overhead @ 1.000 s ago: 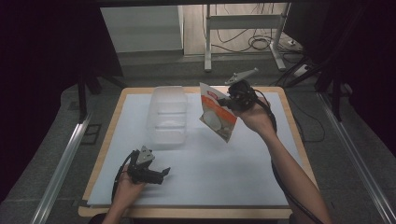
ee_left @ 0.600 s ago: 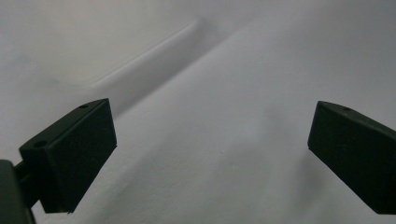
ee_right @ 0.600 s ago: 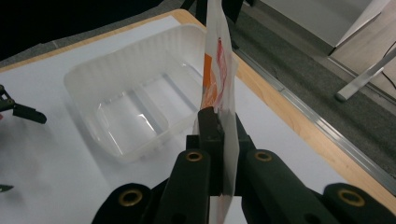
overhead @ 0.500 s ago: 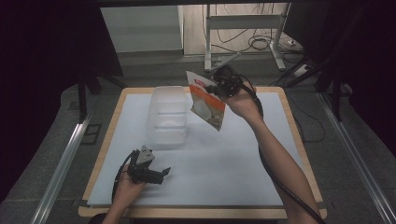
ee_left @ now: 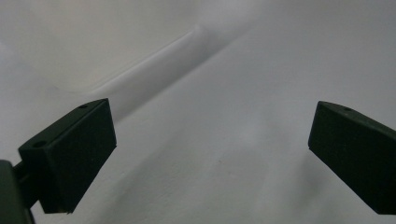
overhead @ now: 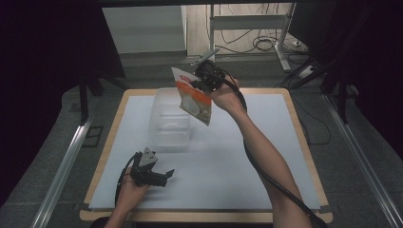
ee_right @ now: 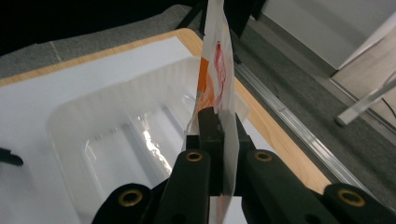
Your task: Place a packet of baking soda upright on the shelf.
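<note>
My right gripper is shut on a flat white and orange packet, holding it in the air by its upper edge above the far right side of a clear plastic tray. In the right gripper view the packet stands on edge, pinched between the jaws, with the clear tray below it. My left gripper rests on the white sheet near the front left, jaws open and nothing between them. The left gripper view has both black jaws wide apart over the bare white sheet.
The white sheet covers a wooden table with its edge exposed all round. Metal rails run along the floor on both sides. Cables and table legs lie on the floor beyond the far edge.
My right gripper has carried the packet to the left and toward the far edge, from right of the tray to over the tray's far right side. The left gripper has stayed put.
</note>
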Action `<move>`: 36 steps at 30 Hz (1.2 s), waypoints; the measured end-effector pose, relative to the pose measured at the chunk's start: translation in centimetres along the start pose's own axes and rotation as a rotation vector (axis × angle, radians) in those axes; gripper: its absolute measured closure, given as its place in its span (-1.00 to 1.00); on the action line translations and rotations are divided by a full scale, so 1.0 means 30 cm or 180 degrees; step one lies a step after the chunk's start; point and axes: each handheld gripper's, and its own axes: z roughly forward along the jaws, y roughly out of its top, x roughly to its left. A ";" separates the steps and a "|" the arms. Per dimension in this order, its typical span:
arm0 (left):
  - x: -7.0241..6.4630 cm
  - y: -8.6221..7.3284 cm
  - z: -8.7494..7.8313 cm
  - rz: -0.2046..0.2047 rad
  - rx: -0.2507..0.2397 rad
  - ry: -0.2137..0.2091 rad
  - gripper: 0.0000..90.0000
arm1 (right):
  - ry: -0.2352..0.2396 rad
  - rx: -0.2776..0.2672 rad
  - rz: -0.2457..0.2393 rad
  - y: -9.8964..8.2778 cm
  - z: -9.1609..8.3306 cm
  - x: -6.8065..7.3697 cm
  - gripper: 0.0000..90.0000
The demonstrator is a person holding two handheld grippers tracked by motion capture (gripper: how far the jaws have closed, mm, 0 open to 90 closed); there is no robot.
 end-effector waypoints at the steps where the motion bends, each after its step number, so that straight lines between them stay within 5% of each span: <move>1: -0.001 0.001 0.001 0.0002 -0.0001 0.0001 -0.98 | 0.0001 -0.0015 -0.0034 0.007 0.013 0.001 0.99; 23: -0.003 0.004 0.006 -0.0004 -0.0030 -0.0042 -0.98 | 0.0141 -0.0062 -0.0171 0.118 0.250 0.082 0.99; 30: -0.006 0.005 0.005 0.0030 -0.0010 -0.0038 -0.98 | 0.0201 0.0012 -0.0136 0.083 0.304 0.096 0.98; 36: -0.006 0.005 0.005 0.0047 0.0017 -0.0043 -0.98 | 0.0236 0.0063 0.0070 0.018 0.348 0.079 0.97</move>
